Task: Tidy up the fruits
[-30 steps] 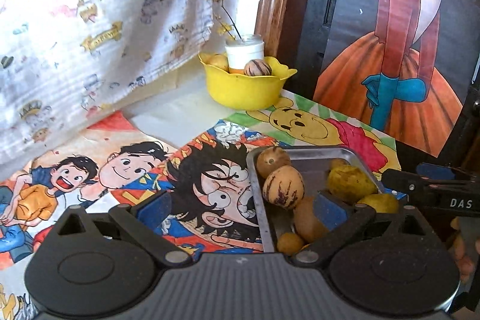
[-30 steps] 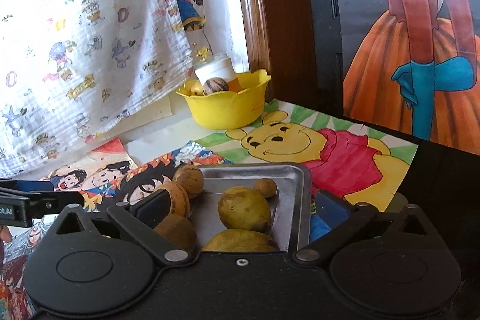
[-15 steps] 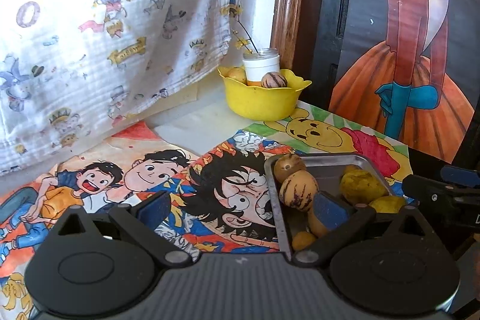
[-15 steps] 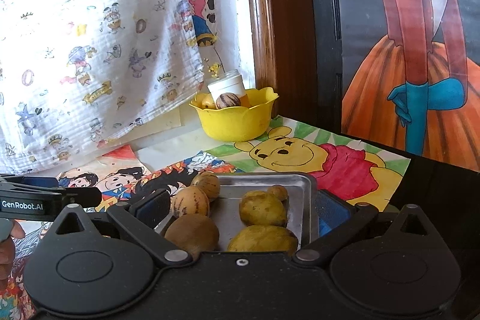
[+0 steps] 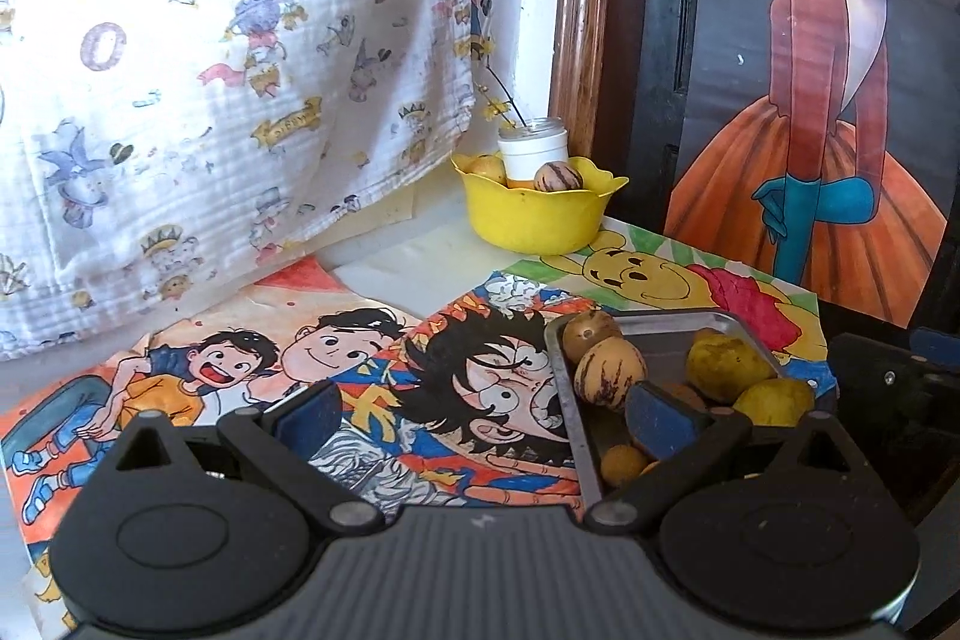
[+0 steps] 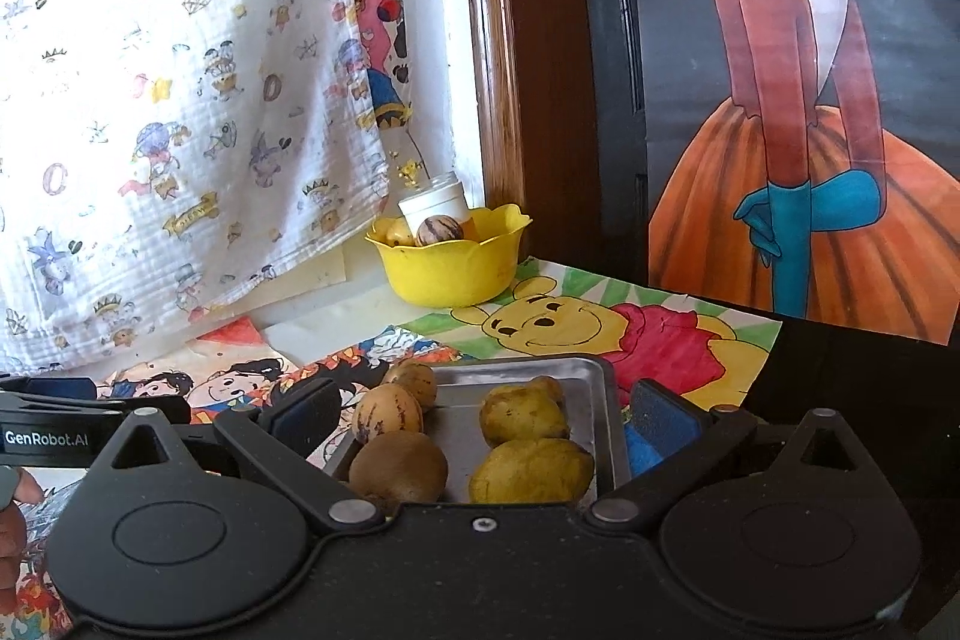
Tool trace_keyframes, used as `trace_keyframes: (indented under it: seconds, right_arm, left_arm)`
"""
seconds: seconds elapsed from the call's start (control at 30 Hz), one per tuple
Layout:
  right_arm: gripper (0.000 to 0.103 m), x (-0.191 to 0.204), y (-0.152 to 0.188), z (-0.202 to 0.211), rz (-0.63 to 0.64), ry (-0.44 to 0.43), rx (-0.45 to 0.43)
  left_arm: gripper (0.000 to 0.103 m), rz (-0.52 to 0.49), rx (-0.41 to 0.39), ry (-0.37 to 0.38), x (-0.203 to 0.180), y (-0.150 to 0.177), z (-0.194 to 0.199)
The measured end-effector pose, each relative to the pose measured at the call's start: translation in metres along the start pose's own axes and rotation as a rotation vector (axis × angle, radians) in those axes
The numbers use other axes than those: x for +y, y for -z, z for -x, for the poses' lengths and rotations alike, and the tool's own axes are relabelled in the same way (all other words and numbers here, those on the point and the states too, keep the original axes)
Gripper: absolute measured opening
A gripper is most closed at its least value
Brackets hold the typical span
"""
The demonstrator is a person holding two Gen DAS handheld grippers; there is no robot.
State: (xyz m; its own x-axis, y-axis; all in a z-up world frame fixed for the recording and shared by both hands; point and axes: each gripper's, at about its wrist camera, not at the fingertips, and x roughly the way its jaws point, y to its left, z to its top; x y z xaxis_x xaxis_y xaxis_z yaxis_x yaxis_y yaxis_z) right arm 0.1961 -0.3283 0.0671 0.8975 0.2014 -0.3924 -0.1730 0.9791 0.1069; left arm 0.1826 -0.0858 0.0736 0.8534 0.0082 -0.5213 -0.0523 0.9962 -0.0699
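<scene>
cartoon drawings cover the desk (image 5: 420, 274) below a printed curtain (image 5: 210, 70). near its back edge, a yellow bowl (image 6: 450, 265) holds a striped fruit (image 6: 440, 231) beside a white jar (image 6: 435, 205). closer, a metal tray (image 6: 528, 370) carries brown and yellow fruits (image 6: 522, 415). left gripper (image 5: 480, 415) and right gripper (image 6: 480, 415) both have fingers spread apart, gripping nothing.

Fruit-crowded tray (image 6: 603, 436), bare drawings (image 5: 270, 364) leftward, bowl (image 5: 534, 214) behind

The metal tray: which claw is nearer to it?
Right. The right claw straddles the metal tray, open around its fruit. The left claw, also open, sits beside its left edge, over the drawings.
</scene>
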Motion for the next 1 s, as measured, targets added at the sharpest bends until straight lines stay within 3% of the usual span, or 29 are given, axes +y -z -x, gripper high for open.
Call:
trace_keyframes:
  seconds: [0.57,1.0]
  right_arm:
    - [0.102,0.03,0.022,0.044,-0.025,0.058,-0.039]
    - [0.102,0.07,0.051,0.071,0.041,0.073,-0.085]
  left_arm:
    - [0.103,0.035,-0.01,-0.006,0.021,0.024,0.029]
    - [0.103,0.091,-0.061,0.024,0.046,0.051,0.059]
